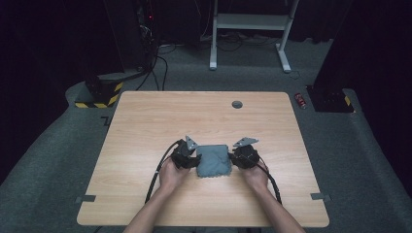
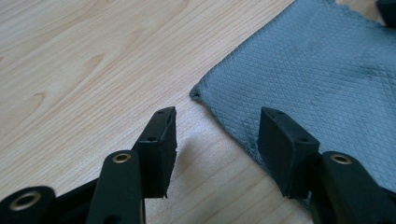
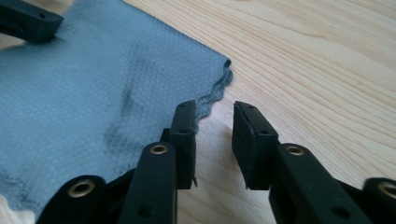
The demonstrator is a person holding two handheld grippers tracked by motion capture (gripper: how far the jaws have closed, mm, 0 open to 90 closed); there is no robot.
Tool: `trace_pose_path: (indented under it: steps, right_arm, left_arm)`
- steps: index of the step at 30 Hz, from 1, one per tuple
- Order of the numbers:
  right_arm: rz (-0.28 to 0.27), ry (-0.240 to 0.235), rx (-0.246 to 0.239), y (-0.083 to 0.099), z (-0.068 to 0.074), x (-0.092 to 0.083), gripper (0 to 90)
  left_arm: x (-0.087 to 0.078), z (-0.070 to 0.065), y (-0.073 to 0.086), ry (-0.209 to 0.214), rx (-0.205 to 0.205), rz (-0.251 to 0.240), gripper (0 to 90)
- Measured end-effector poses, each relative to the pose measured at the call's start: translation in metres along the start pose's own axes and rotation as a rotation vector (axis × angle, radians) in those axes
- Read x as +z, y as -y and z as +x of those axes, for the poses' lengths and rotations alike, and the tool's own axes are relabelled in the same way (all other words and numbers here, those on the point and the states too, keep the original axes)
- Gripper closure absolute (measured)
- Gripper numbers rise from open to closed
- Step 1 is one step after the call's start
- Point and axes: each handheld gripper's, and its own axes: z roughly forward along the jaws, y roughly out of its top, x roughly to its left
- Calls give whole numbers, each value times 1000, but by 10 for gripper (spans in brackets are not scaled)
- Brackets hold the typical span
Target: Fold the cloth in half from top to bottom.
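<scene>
A grey-blue folded cloth (image 1: 213,160) lies flat on the wooden table (image 1: 194,111), near its front middle. My left gripper (image 1: 190,159) sits at the cloth's left edge and my right gripper (image 1: 238,156) at its right edge. In the left gripper view the left gripper (image 2: 217,126) is open; bare wood shows between the jaws, one jaw hangs over the cloth (image 2: 317,70) edge, and a corner lies just ahead. In the right gripper view the right gripper (image 3: 214,123) is open, with the wavy hem of the cloth (image 3: 93,93) beside one jaw and wood in the gap.
A round cable hole (image 1: 237,104) is set near the table's far edge. Beyond the table stand a white desk frame (image 1: 248,29), a yellow-and-black striped base (image 1: 99,94) and a small red item (image 1: 301,100) on the grey carpet.
</scene>
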Motion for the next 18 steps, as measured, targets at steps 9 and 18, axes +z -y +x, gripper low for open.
trace_pose_path:
  steps: [9, 18]
  right_arm:
    - [-32, -75, -24, 9, 14, -5, 643]
    - [-65, -84, 3, 13, 14, -16, 631]
  left_arm:
    - [-13, -14, 15, 56, -18, -21, 467]
    - [-20, -16, 22, 88, -49, -34, 438]
